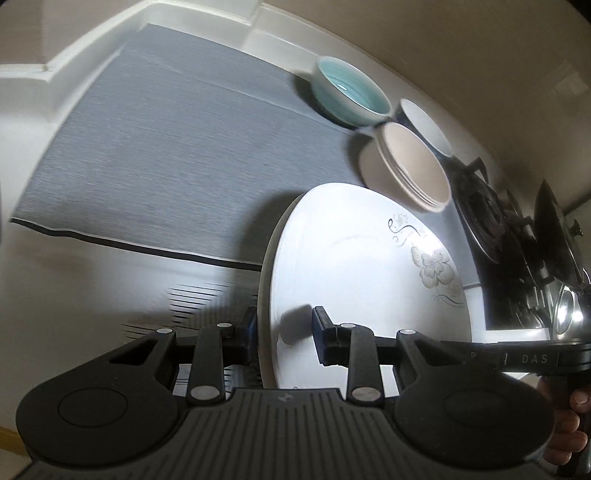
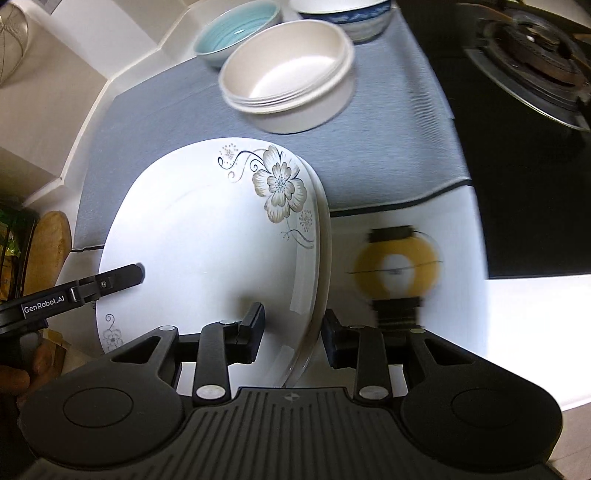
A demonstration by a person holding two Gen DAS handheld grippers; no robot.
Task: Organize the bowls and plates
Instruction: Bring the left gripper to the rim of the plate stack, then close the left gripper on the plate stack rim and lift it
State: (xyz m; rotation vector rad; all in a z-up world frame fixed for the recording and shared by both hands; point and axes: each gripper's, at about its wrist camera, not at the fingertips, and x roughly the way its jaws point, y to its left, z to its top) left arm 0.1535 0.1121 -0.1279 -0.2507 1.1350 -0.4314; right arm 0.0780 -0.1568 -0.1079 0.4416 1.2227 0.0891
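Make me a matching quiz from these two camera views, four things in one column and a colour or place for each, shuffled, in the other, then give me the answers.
Things:
1. ribbed bowl
2. stacked bowls
3. floral plate
4. stove burner

Descriptions:
A. white, with a grey flower near its rim
B. on the black cooktop beside the grey mat
C. pale turquoise inside
D. cream, nested together on the mat

Pairs: 1-C, 2-D, 3-A, 4-B

Glossy glazed ceramic plate (image 2: 207,236) on a matt, finely ribbed grey cloth mat (image 1: 166,147).
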